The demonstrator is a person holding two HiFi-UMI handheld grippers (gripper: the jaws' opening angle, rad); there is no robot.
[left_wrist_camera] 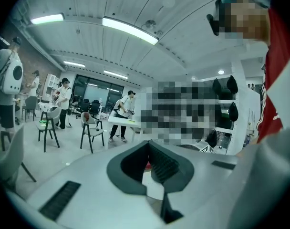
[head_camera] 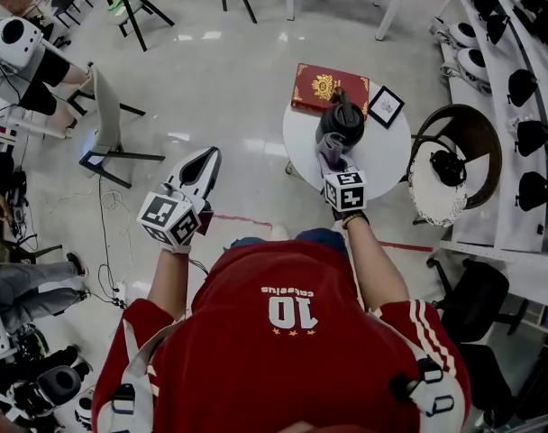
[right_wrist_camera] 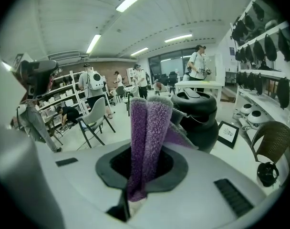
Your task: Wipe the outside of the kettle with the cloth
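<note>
purple cloth (right_wrist_camera: pixel 147 132) clamped between right gripper (right_wrist_camera: pixel 142 171) fingers (right_wrist_camera: pixel 176 171), beside black kettle (right_wrist_camera: pixel 202 118).

A pale, glossy floor (head_camera: pixel 238 79) catches the glare of long light strips (left_wrist_camera: pixel 129 30) set in a white panelled ceiling. A small round white table (head_camera: pixel 396 156) stands near the right-hand side with a wicker chair (head_camera: pixel 477 133) just beside it. Behind that runs white shelving (head_camera: pixel 495 188) lined with dark rounded gear. A grey chair (head_camera: pixel 107 120) and a black-framed one (head_camera: pixel 134 7) stand well apart — cables (head_camera: pixel 103 233) trail over the floor at the left, and a glazed wall (right_wrist_camera: pixel 171 63) closes the far end.
</note>
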